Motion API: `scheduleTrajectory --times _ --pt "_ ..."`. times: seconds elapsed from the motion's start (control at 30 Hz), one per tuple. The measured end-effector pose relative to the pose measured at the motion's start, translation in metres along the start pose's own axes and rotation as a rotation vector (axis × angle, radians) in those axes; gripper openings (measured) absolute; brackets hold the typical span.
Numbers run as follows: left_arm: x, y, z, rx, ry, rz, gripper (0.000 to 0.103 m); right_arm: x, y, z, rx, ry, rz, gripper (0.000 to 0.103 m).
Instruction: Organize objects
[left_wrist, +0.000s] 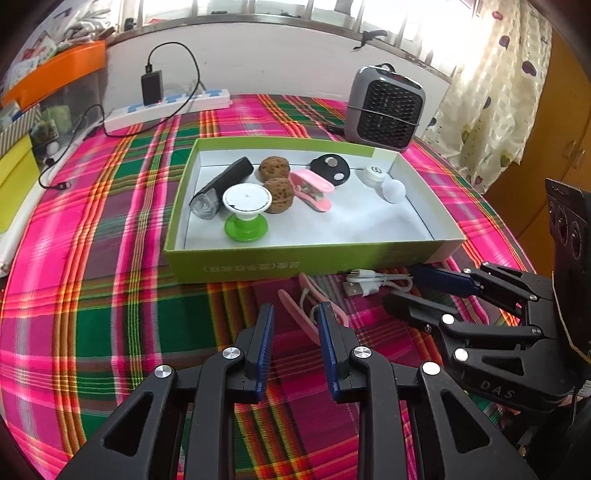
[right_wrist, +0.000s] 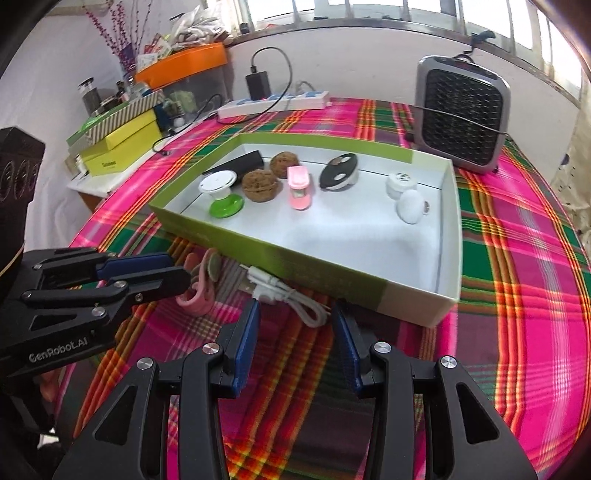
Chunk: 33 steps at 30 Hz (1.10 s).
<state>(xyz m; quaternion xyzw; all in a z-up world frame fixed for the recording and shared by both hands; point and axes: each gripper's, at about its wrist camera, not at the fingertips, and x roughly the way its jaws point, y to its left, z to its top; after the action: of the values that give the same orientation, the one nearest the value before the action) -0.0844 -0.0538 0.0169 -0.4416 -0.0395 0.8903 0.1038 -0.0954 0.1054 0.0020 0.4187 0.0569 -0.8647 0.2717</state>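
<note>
Outside, a pink clip (left_wrist: 295, 314) and white cable (left_wrist: 373, 282) touch the green box (left_wrist: 295, 262).

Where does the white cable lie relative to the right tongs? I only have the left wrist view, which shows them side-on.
Observer: In the right wrist view, the white cable lies looped on the cloth just ahead of the right tongs, in line with the gap between their fingers. The tongs are open and not touching it.
Operator: Is anything hidden behind the white ball in the box?
Observer: Yes. A small round piece sits right beside the white ball, on the side toward the right wall of the box.
</note>
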Motion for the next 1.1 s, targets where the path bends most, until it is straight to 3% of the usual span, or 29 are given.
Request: scheduleTrajectory --times 0.27,0.5,1.0,1.1 --pt "0.000 0.006 -0.001 -0.010 0.003 0.013 0.022 -0.001 0.011 -0.006 -0.064 0.026 0.056 0.042" --pt "-0.003 0.007 -0.002 -0.013 -0.001 0.010 0.022 0.001 0.012 0.001 -0.083 0.016 0.001 0.042" --pt "-0.007 0.011 -0.003 -0.028 -0.002 0.003 0.022 0.012 0.026 0.005 -0.139 0.032 0.005 0.041" --pt "-0.008 0.011 -0.003 -0.032 -0.001 0.000 0.022 0.012 0.028 0.004 -0.137 0.031 0.006 0.030"
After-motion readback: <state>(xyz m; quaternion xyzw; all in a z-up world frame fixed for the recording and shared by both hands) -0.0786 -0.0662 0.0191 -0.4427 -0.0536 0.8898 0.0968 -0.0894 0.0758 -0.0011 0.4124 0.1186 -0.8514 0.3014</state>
